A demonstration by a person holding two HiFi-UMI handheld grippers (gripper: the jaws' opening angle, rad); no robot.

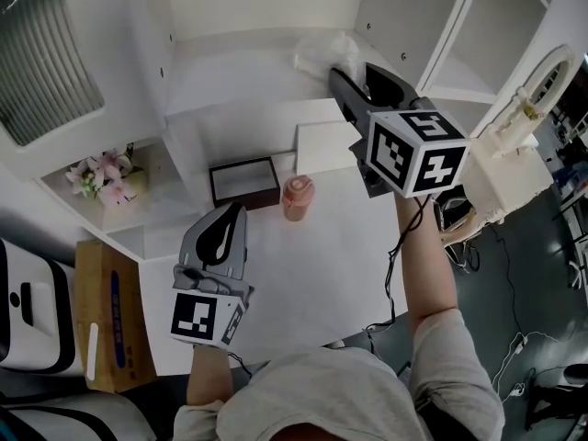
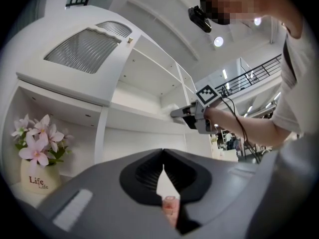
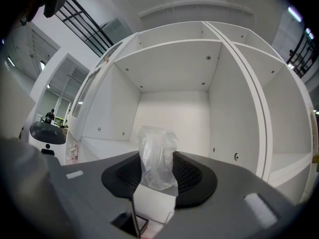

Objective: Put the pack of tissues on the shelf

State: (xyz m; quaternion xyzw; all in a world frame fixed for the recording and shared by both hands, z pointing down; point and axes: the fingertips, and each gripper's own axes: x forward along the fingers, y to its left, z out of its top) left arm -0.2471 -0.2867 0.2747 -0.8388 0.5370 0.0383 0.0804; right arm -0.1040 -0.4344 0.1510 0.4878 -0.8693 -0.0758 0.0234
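White shelf [image 3: 169, 108] fills right gripper view: right tool [image 3: 158, 159] clamps pack of tissues [image 3: 158, 143]; only left gripper view shows left tool [image 2: 163, 156] closed.

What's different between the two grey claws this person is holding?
The right gripper is clamped on a pack of tissues; the left gripper is shut with nothing in it. The right gripper points into a shelf compartment; the left gripper sits lower, over the table. Both are grey and bear black-and-white square markers.
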